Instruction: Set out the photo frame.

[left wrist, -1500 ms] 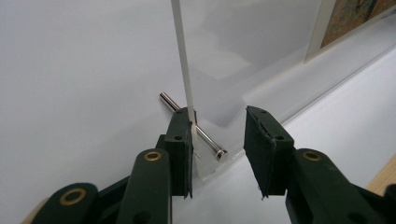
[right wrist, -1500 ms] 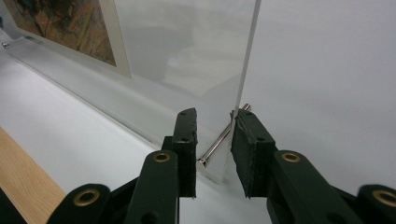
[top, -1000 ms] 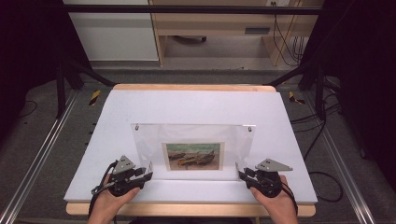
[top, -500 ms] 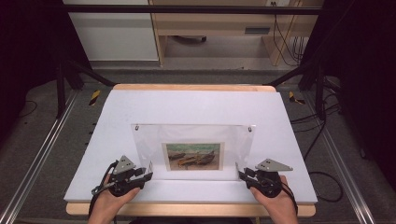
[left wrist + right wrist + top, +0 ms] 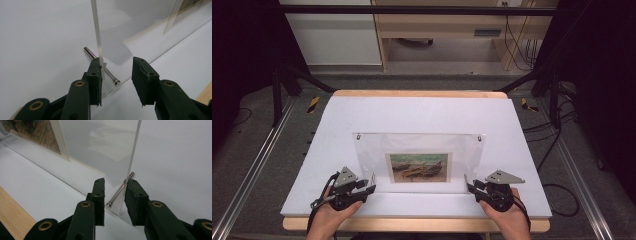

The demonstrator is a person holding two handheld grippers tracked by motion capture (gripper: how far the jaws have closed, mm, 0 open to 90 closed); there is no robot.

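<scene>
Overhead, a clear picture frame [image 5: 419,162] stands on the white bench [image 5: 422,115], with the left gripper [image 5: 371,183] and right gripper [image 5: 468,184] at its lower corners. Next, the left gripper view shows half-open jaws straddling the frame's edge, one pad touching it beside a metal pin [image 5: 101,66]. Lastly, the right gripper view shows the same, jaws narrow but not clamped.

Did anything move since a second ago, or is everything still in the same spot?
Nothing visibly changed. The left gripper and the right gripper sit at the two lower corners of the clear picture frame, just where they were. The frame stands on the white table in the same place, with its metal pins at the corners.
</scene>
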